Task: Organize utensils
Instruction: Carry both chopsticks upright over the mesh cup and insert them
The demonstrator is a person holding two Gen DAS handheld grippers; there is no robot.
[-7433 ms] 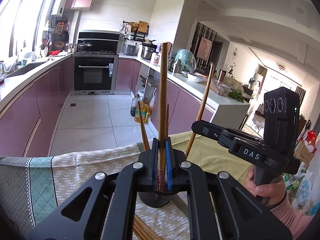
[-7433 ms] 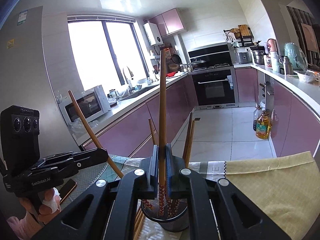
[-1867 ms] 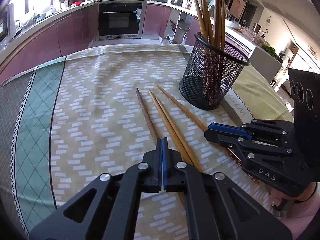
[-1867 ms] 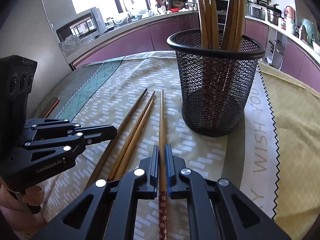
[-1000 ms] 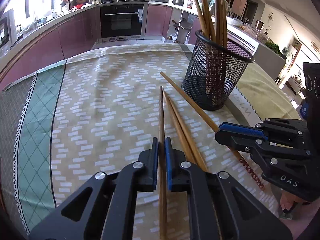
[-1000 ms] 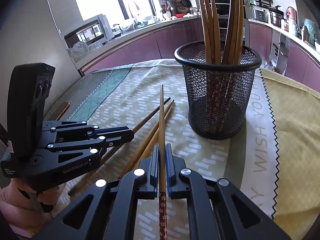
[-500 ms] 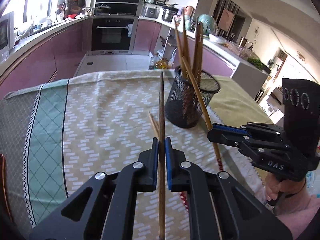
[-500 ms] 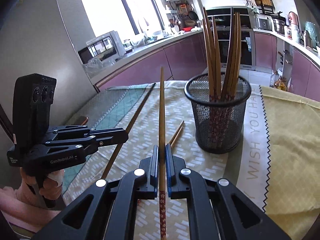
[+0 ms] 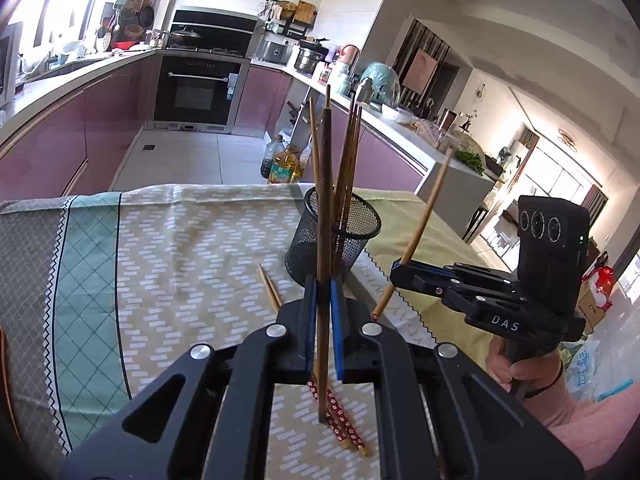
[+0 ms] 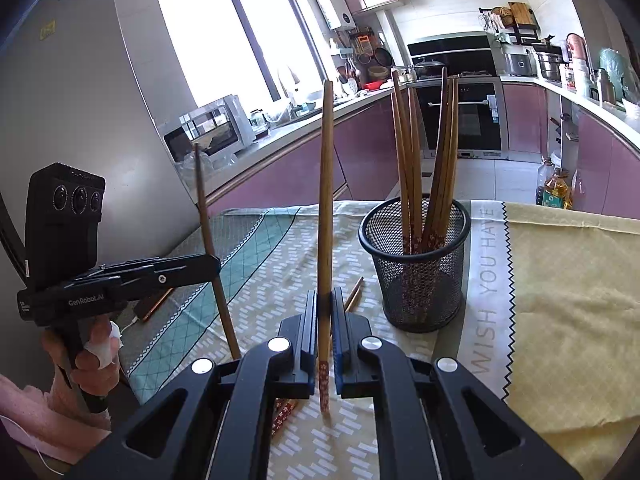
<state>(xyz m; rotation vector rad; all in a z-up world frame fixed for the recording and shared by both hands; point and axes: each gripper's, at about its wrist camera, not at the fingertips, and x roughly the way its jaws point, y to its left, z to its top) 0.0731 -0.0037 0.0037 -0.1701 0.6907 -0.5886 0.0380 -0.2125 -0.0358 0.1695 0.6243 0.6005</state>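
Only the right wrist view shows the big window. The black mesh cup stands on the tablecloth, full of brown chopsticks. Two more lie flat. The left gripper pinches one dark chopstick upright. The right gripper pinches a lighter chopstick.

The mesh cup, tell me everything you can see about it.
The cup is a round black wire-mesh holder with a solid rim, upright on the patterned cloth beside printed lettering. Several brown chopsticks stand in it, red-patterned ends down, leaning on the rim. Neither tool touches it. Two loose chopsticks lie nearby.
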